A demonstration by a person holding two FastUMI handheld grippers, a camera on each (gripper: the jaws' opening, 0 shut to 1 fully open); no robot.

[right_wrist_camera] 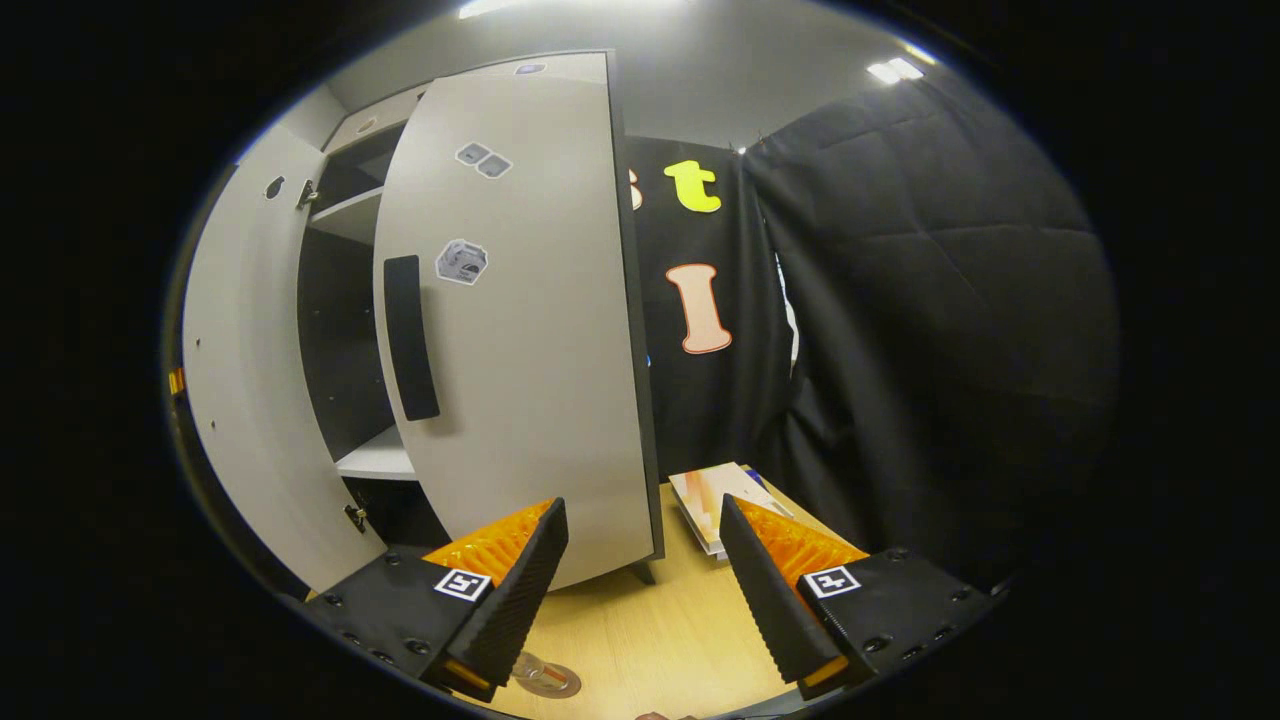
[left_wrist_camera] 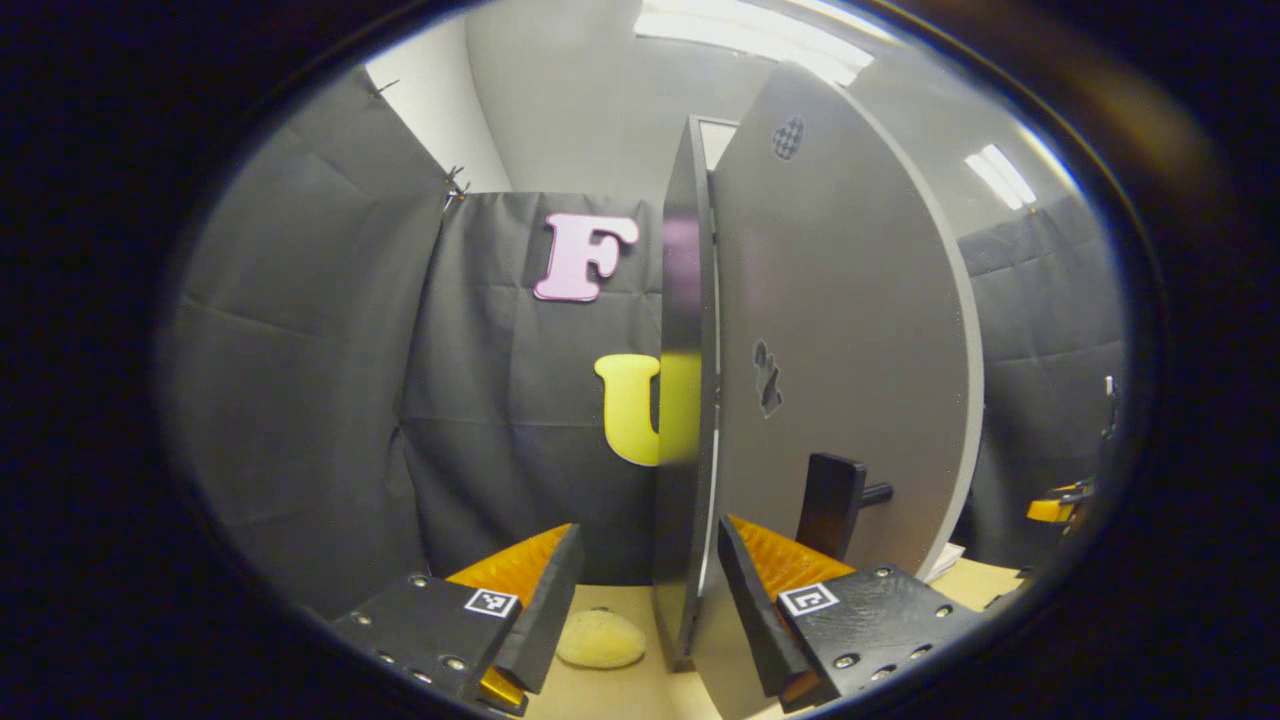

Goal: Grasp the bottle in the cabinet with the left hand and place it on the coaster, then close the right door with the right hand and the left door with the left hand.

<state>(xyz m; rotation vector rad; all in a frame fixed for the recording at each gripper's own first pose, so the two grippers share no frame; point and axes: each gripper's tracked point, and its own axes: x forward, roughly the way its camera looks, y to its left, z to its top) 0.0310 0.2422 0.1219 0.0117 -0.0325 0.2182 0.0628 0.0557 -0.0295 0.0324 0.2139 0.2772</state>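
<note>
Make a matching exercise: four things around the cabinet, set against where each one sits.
Things:
1. handle
2. sponge
3. papers
4. shelf

Places:
A. inside the cabinet
B. on the table, right of the right door's bottom corner
C. on the face of the right door
D. on the table, left of the left door seen edge-on

Pairs: 1-C, 2-D, 3-B, 4-A.
</note>
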